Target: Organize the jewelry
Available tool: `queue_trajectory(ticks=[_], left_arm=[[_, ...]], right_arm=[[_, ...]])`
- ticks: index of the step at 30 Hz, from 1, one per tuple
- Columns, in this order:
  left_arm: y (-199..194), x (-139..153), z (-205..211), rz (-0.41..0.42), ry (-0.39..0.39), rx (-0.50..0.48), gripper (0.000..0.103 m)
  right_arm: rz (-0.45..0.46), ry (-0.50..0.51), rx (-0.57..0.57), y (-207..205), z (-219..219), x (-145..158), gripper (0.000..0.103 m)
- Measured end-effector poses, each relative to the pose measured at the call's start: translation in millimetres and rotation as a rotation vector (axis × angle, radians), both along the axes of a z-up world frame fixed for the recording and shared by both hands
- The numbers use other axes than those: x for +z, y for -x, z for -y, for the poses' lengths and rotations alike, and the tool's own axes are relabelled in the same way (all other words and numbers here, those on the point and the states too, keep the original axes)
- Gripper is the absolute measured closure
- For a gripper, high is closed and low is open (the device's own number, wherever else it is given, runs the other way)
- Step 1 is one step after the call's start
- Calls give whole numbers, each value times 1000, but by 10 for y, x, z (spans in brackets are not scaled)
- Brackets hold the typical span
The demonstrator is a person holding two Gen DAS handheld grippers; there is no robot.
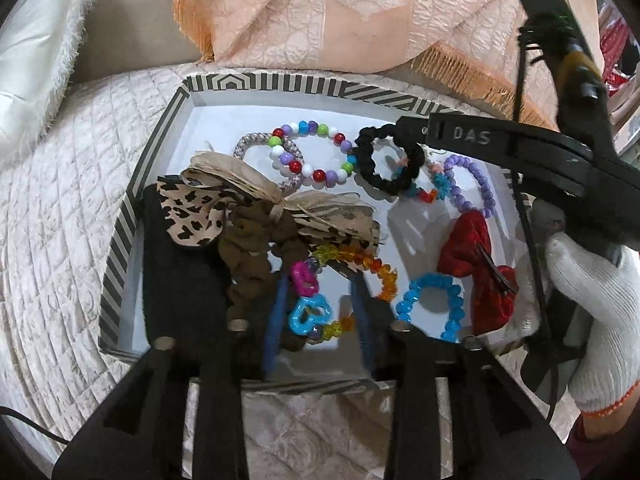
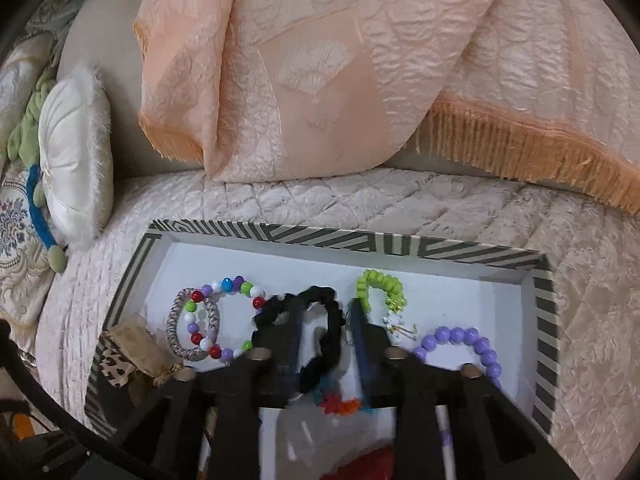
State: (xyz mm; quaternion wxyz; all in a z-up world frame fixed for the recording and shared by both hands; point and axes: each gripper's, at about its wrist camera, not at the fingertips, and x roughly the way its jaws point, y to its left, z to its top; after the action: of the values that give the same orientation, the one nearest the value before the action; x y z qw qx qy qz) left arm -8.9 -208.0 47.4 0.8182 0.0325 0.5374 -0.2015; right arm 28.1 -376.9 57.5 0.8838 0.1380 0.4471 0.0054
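Right wrist view — right gripper (image 2: 326, 338) over striped box (image 2: 348, 242), fingers spread around black scrunchie (image 2: 334, 316).
Left gripper (image 1: 320, 308) fingers apart — rainbow bracelet (image 1: 360, 258) between them.

You've got the tray (image 1: 120, 248) sitting on the quilted bedspread (image 1: 52, 220), with the fringed throw (image 1: 304, 20) draped behind it and a cushion (image 2: 76, 152) off to the far left. Inside the tray, along the back, a woven hair tie (image 2: 196, 330) lies partly under the mixed-bead bracelet (image 1: 316, 152); to its right comes the scrunchie (image 1: 390, 160), then the round-bead bracelet (image 1: 472, 182) near the right wall. A coiled hair tie (image 2: 380, 284) sits behind those, close to the back wall. Nearer you, the bow (image 1: 256, 196) lies at the left, the faceted bracelet (image 1: 432, 304) and the glossy bow (image 1: 476, 256) at the right.
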Motion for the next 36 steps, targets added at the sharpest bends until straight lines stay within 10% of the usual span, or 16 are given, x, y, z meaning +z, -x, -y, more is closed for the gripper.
queue_trajectory(ticks=[36], left_arm=[[786, 811, -379, 275, -28, 129, 65]], right_arm=[[148, 107, -103, 1790, -385, 660, 70]])
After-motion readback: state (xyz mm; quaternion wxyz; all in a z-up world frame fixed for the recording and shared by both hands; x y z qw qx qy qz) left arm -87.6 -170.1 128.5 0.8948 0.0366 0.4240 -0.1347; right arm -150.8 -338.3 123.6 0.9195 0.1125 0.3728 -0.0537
